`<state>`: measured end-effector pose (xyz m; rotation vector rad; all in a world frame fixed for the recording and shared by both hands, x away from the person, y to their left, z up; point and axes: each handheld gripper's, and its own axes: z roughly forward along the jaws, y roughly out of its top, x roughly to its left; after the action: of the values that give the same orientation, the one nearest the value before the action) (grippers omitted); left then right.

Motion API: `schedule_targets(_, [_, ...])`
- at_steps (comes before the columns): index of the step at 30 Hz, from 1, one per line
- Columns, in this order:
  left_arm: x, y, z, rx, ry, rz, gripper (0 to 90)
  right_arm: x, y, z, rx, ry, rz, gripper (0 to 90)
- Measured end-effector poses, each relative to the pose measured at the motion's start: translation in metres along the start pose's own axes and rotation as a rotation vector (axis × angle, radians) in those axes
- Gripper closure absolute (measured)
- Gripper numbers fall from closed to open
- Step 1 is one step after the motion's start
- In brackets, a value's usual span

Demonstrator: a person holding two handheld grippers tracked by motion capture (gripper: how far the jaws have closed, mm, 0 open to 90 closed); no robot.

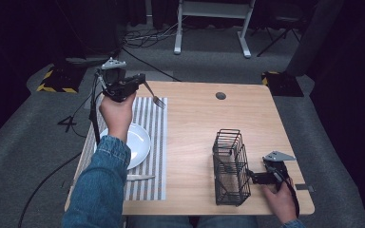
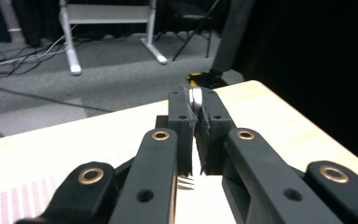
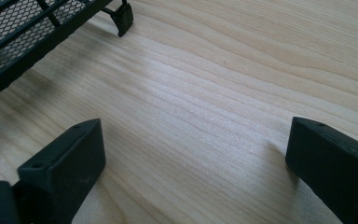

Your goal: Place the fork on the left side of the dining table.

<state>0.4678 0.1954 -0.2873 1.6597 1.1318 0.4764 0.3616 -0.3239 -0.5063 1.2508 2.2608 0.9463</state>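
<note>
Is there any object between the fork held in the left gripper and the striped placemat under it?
Nothing visible stands between them. The left gripper holds the fork in the air above the far end of the striped placemat, which is bare there. The white plate and the knife lie nearer the person.

- The left gripper (image 1: 142,85) is hanging raised on an outstretched forearm, jaws pinching tight (pads nearly meeting).
- The right gripper (image 1: 256,178) is lying low, jaws gaping wide apart.
</note>
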Motion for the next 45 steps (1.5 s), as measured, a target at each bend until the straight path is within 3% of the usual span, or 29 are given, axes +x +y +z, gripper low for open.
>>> schedule_targets(8, [0.022,-0.006,0.014,0.016,0.069,-0.049,85.6,0.000,0.000,0.000,0.000,0.000,0.000,4.8])
schedule_targets(17, [0.045,-0.020,0.031,0.060,0.113,-0.107,85.6,0.000,0.000,0.000,-0.001,0.000,-0.001,4.8])
schedule_targets(25, [0.058,-0.034,0.039,0.079,0.128,-0.147,85.6,0.000,0.000,0.000,0.000,0.000,0.000,4.8])
schedule_targets(45, [0.073,-0.056,0.050,0.105,0.148,-0.193,85.6,0.000,0.000,0.000,0.000,-0.001,0.000,4.8])
